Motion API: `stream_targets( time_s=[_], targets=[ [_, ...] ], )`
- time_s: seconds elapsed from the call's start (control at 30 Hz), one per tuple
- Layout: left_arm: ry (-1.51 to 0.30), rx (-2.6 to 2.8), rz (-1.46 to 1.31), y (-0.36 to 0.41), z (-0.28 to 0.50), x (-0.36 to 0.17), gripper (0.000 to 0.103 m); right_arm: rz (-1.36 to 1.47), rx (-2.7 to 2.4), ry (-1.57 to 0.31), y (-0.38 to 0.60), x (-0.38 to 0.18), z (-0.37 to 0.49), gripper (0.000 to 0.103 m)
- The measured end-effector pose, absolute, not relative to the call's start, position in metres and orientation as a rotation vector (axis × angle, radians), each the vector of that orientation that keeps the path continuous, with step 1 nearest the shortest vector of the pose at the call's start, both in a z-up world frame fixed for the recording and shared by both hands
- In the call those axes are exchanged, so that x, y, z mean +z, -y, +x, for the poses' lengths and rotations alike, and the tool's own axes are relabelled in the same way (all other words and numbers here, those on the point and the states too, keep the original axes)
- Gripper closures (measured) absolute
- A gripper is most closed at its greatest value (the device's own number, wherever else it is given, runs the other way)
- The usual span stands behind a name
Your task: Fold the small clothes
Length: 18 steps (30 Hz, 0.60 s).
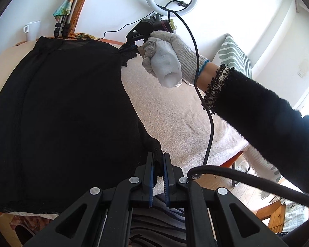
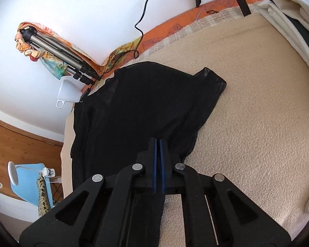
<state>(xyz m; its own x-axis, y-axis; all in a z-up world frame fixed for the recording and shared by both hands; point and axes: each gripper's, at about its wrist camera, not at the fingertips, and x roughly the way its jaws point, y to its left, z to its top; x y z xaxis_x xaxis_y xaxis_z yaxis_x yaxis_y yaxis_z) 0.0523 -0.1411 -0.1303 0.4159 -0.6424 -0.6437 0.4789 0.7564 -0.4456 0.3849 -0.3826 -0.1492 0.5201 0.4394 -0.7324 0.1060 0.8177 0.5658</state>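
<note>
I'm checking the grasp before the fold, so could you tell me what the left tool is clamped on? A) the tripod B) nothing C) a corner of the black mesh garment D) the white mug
C: the left tool is shut with a corner of the black mesh garment pinched between its blue pads.

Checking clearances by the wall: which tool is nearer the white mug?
Right. The right tool pinches the black garment's far edge, across from the mug; the left tool grips its near corner.
</note>
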Motion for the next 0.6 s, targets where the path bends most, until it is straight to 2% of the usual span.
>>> stream_targets(
  time_s=[0.17,0.23,0.27,0.3,0.43,0.53,0.57,0.6],
  targets=[
    [-0.897,-0.708,-0.207,0.135,0.051,-0.133,0.098,0.552,0.143,-0.996,0.38,-0.133,0.378,0.099],
    [-0.896,-0.708,-0.199,0.136,0.052,-0.134,0.098,0.559,0.084,-1.008,0.389,-0.138,0.373,0.079],
    [-0.897,-0.708,-0.196,0.136,0.052,-0.135,0.098,0.569,0.066,-1.016,0.393,-0.142,0.371,0.06],
    [-0.899,-0.712,-0.198,0.137,0.053,-0.135,0.098,0.593,0.071,-1.029,0.397,-0.147,0.37,0.054],
    [-0.903,-0.719,-0.2,0.141,0.054,-0.136,0.098,0.708,0.123,-1.067,0.404,-0.167,0.376,0.054],
    [-0.902,-0.719,-0.202,0.141,0.055,-0.135,0.098,0.681,0.13,-1.07,0.396,-0.168,0.382,0.054],
    [-0.9,-0.717,-0.203,0.141,0.055,-0.135,0.098,0.657,0.131,-1.072,0.391,-0.167,0.384,0.058],
    [-0.9,-0.716,-0.208,0.141,0.055,-0.135,0.098,0.641,0.145,-1.083,0.386,-0.167,0.387,0.074]
  ],
)
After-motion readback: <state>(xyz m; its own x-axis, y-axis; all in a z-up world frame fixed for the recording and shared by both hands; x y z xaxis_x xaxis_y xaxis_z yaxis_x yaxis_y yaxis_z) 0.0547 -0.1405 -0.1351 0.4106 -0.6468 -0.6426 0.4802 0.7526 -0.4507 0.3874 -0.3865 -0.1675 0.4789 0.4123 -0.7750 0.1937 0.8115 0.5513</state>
